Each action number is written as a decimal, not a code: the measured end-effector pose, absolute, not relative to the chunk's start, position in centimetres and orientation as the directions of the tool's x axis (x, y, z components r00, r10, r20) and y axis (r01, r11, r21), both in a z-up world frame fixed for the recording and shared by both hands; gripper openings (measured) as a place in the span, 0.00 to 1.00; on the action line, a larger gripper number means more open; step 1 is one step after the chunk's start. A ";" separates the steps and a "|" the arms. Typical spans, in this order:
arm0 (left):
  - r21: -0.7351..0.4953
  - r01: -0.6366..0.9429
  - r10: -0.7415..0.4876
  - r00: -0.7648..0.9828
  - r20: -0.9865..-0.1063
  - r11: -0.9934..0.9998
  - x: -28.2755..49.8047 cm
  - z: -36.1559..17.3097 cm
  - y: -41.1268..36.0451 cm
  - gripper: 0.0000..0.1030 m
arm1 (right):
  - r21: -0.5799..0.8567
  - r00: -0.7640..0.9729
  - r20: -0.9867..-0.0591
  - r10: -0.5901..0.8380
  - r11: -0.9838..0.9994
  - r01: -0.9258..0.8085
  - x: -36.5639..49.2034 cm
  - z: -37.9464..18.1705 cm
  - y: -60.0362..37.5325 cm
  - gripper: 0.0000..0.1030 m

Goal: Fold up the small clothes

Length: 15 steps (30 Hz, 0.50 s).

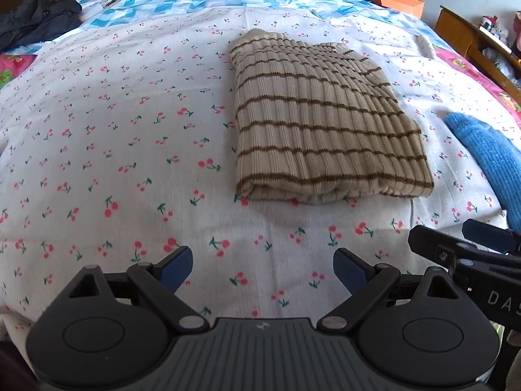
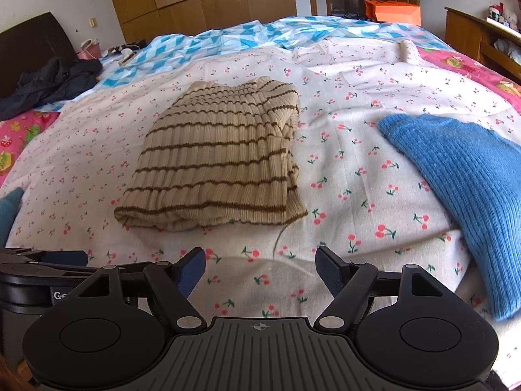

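A beige knit garment with brown stripes (image 1: 322, 123) lies folded into a rectangle on the cherry-print sheet (image 1: 114, 130); it also shows in the right wrist view (image 2: 218, 166). A blue knit garment (image 2: 462, 182) lies unfolded to its right, and its edge shows in the left wrist view (image 1: 488, 153). My left gripper (image 1: 263, 270) is open and empty, hovering near the bed's front edge, short of the striped garment. My right gripper (image 2: 260, 270) is open and empty, beside the left one, also short of the garment. A loose thread (image 2: 280, 238) trails from the striped garment's front hem.
A dark jacket (image 2: 52, 81) lies at the far left of the bed. A blue-and-white quilt (image 2: 260, 36) covers the far side. An orange bag (image 2: 390, 11) and wooden furniture (image 2: 472, 36) stand beyond. A teal cloth (image 2: 9, 208) shows at the left edge.
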<state>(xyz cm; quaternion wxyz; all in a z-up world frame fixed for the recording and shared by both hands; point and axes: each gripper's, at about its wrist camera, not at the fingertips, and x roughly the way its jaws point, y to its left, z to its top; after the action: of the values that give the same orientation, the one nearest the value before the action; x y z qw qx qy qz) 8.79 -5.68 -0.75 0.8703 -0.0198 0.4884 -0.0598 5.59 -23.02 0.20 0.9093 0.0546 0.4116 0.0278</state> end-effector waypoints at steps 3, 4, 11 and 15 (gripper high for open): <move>-0.094 0.084 -0.124 0.512 -0.850 0.992 8.4 -0.8 -5.7 0.95 | 0.119 0.660 -0.745 0.100 0.993 -0.015 4.9 0.5 -22.8 0.74; -0.095 0.083 -0.124 0.512 -0.850 0.992 8.2 -0.7 -5.6 0.95 | 0.116 0.664 -0.742 0.099 0.993 -0.018 4.7 0.6 -22.7 0.74; -0.105 0.083 -0.133 0.511 -0.849 0.991 7.4 -0.6 -5.3 0.95 | 0.130 0.673 -0.733 0.101 0.992 -0.007 3.8 0.8 -22.5 0.77; -0.103 0.080 -0.129 0.502 -0.855 0.991 7.1 -0.9 -5.3 0.95 | 0.148 0.669 -0.735 0.113 0.989 -0.004 3.3 0.5 -22.5 0.77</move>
<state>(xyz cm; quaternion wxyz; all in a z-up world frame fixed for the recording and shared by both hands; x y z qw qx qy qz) 7.10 -5.26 -0.87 0.8663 -0.0249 0.4952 -0.0604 3.35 -22.48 0.50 0.9109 0.0669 0.4058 0.0320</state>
